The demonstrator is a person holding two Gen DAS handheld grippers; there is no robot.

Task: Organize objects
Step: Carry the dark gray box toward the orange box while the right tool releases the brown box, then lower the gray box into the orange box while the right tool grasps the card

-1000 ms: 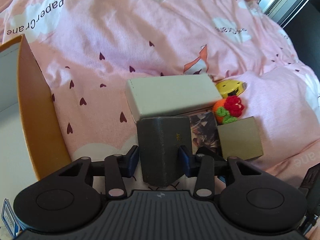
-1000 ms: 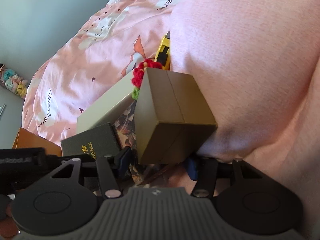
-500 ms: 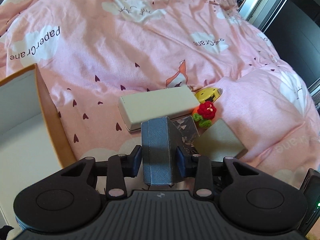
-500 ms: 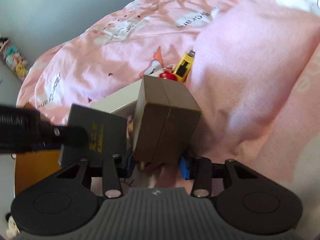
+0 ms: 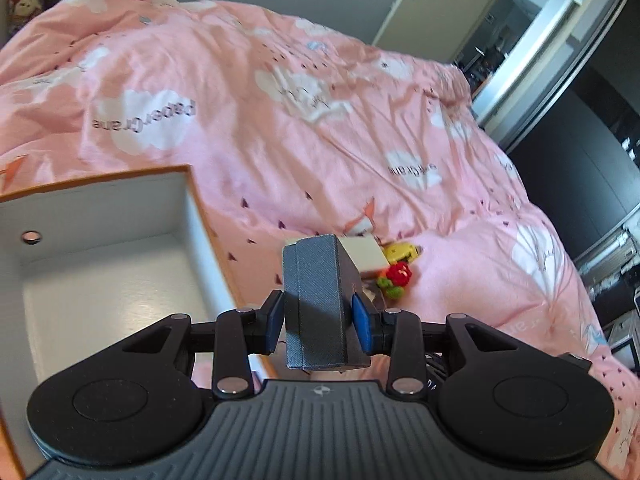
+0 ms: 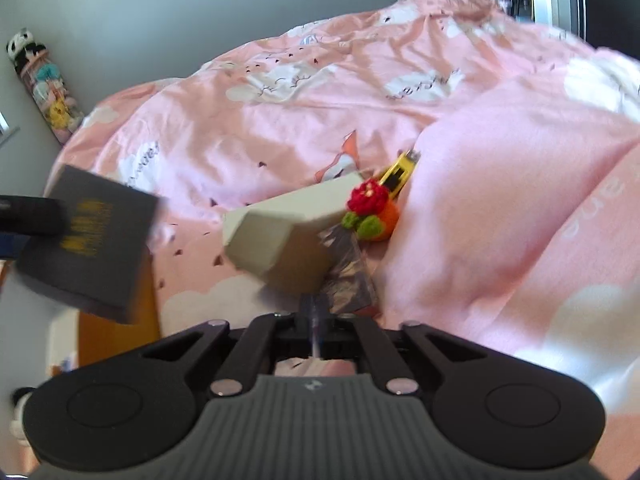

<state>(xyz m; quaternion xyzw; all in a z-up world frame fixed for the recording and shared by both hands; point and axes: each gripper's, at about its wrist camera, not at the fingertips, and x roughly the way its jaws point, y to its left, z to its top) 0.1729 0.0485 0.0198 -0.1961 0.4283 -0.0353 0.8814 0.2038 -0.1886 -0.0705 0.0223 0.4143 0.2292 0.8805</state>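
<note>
My left gripper (image 5: 318, 318) is shut on a dark grey box (image 5: 314, 276) and holds it in the air beside the right wall of the open orange box (image 5: 208, 240). In the right wrist view that dark grey box (image 6: 88, 240), with gold lettering, hangs at the left over the orange box (image 6: 116, 320). My right gripper (image 6: 316, 318) is shut, its fingers pressed together with nothing seen between them. A tan box (image 6: 298, 268) lies just beyond its tips, against a long white box (image 6: 288, 212).
On the pink bedspread (image 5: 280, 140) lie a crocheted orange-and-red toy (image 6: 372, 208), a yellow item (image 6: 400, 170) and a dark patterned packet (image 6: 348, 276). A pink pillow (image 6: 500, 200) rises to the right. The orange box's white inside (image 5: 100, 280) shows nothing in it.
The left gripper rose with the dark grey box and swung toward the orange box. The right jaws closed fully, and the tan box that stood between them now lies past their tips.
</note>
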